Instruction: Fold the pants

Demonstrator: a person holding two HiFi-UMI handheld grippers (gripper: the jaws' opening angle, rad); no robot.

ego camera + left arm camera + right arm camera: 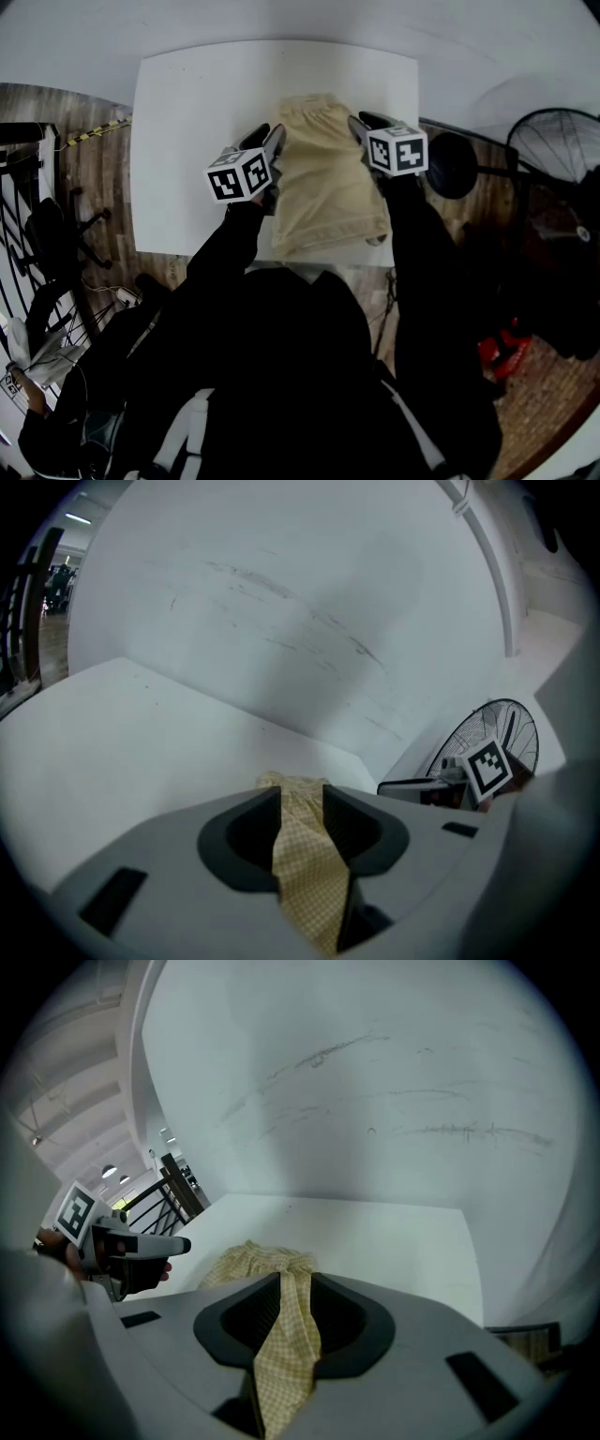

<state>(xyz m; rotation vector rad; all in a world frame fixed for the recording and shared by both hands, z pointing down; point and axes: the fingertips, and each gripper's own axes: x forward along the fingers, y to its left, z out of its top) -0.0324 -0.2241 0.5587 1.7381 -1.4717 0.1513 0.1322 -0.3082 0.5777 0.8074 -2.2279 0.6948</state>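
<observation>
A black wheeled office chair [52, 234] stands on the wooden floor [94, 169] left of the white rectangular desk [187, 141], well apart from the work. The left hand-held gripper [274, 138] is closed on a pinch of the pale yellow checked cloth pants [328, 187] at their left edge. Its own view shows the fabric squeezed flat between the jaws. The pants lie on the desk's right half, their near end reaching the front edge, and the person's black sleeves [234, 244] overlap their sides. The right hand-held gripper [361, 124] likewise clamps a fold at the right edge. Only the gripper views show the weave's small checks and the cloth bunched beyond the jaws. A black round floor fan [558, 145] stands right of the desk, cut off at the view's edge.
</observation>
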